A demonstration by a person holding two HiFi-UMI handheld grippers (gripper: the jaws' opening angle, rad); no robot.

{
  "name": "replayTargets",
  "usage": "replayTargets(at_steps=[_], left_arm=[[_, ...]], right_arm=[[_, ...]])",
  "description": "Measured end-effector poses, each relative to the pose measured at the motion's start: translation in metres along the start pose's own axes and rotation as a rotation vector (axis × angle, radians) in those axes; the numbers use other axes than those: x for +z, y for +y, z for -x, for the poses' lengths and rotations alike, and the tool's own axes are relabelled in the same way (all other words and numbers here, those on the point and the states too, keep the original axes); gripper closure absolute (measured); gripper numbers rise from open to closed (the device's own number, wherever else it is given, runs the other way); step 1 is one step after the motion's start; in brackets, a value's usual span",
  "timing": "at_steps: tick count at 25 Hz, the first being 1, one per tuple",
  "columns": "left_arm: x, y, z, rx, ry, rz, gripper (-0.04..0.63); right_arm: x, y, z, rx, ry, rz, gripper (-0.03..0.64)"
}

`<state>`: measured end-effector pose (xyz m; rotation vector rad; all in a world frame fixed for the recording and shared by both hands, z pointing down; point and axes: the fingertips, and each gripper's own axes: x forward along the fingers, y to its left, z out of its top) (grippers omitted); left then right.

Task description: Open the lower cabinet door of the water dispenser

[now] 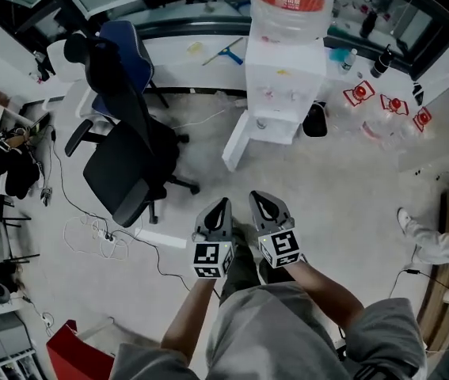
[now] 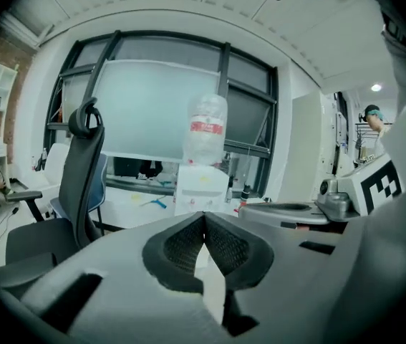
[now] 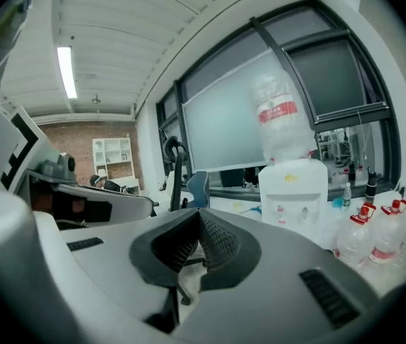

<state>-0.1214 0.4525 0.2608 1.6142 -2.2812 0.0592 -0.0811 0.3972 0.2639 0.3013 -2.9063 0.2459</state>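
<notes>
The white water dispenser (image 1: pixel 283 85) stands at the far middle of the floor with a clear bottle (image 1: pixel 291 2) on top. A white panel (image 1: pixel 236 142) juts out from its lower left side toward me; it looks like the lower door swung out. Both grippers hang in front of my body, well short of the dispenser and side by side. My left gripper (image 1: pixel 222 204) is shut with nothing in it, and so is my right gripper (image 1: pixel 257 199). The left gripper view shows the dispenser (image 2: pixel 203 188) straight ahead, its lower part hidden behind the jaws. In the right gripper view the dispenser (image 3: pixel 293 192) stands to the right.
A black office chair (image 1: pixel 129 157) stands left of the dispenser, with a blue chair (image 1: pixel 129 42) behind it. Red-capped water bottles (image 1: pixel 390 105) lie to the right, a dark bag (image 1: pixel 315 119) beside the dispenser. Cables (image 1: pixel 97 236) trail on the floor at left. A person's shoe (image 1: pixel 406 220) is at right.
</notes>
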Motion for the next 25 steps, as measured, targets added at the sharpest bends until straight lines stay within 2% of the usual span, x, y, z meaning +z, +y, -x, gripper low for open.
replayTargets(at_steps=[7, 14, 25], left_arm=[[0.047, -0.052, 0.039, -0.083, -0.113, -0.136, 0.586], [0.065, -0.064, 0.069, -0.076, -0.160, -0.162, 0.586], [0.073, -0.076, 0.080, -0.067, -0.182, -0.183, 0.586]], right_arm=[[0.060, 0.027, 0.054, 0.111, -0.149, 0.063, 0.607], [0.084, 0.047, 0.079, 0.185, -0.214, 0.142, 0.607], [0.092, 0.053, 0.094, 0.227, -0.239, 0.148, 0.607]])
